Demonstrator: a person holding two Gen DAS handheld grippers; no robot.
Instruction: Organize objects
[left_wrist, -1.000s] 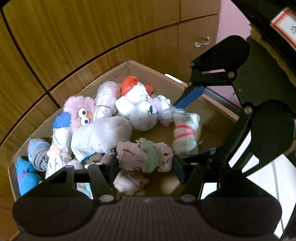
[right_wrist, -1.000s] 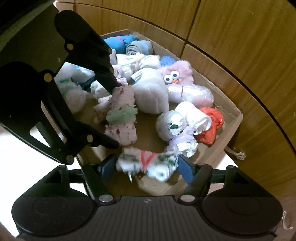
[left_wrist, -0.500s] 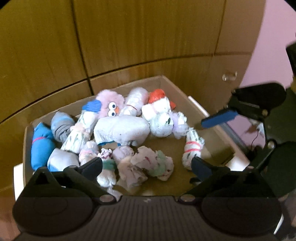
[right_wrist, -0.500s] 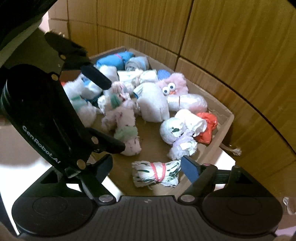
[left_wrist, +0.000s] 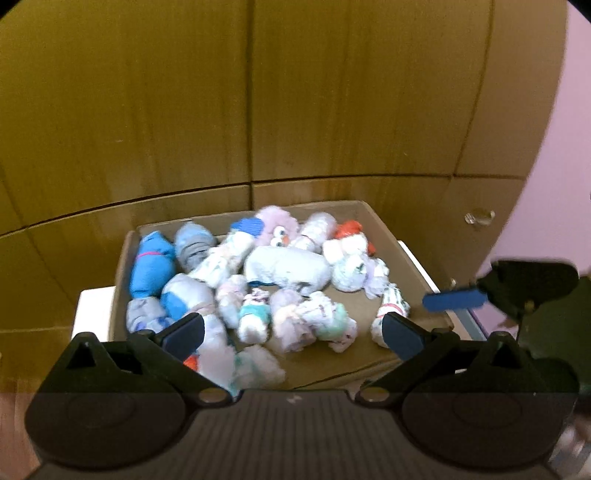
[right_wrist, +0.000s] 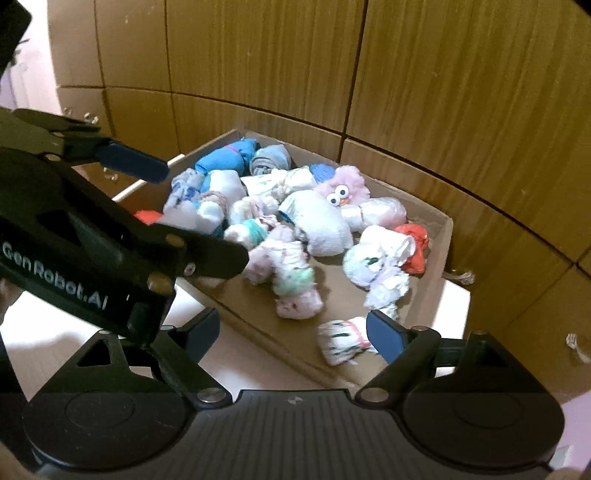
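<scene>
**Both tongs released above the box of rolled socks**

The left tongs (left_wrist: 293, 330) stand spread wide with nothing between the blue pads; they opened within the last second. The right tongs (right_wrist: 291, 334) have just been opening too, and nothing is pressed between them. A white roll with a red band (right_wrist: 345, 341) lies on the box floor just beside the right pad, free of it.

The cardboard box (right_wrist: 445, 236) sits on a pale desk (right_wrist: 236, 365) against a wooden panelled wall (right_wrist: 443, 92). Inside, the rolled socks are heaped toward the far and left side as the left wrist view has it. A blue roll (left_wrist: 151, 264) lies at the far left corner, a grey-blue roll (left_wrist: 194, 242) just beside it. A pink fuzzy toy with googly eyes (right_wrist: 343, 186) rests near the back wall, touching a large white bundle (right_wrist: 319, 225) in front of it. A red-and-white roll (right_wrist: 410, 245) lies by the right wall. Nearer the middle, a pink roll with a green band (right_wrist: 291, 284) lies on the bare cardboard.

In the right wrist view the left tongs cross the left half of the picture, above the near-left edge of the box. The left wrist view is blurred, so small markings on the socks cannot be read there.
</scene>
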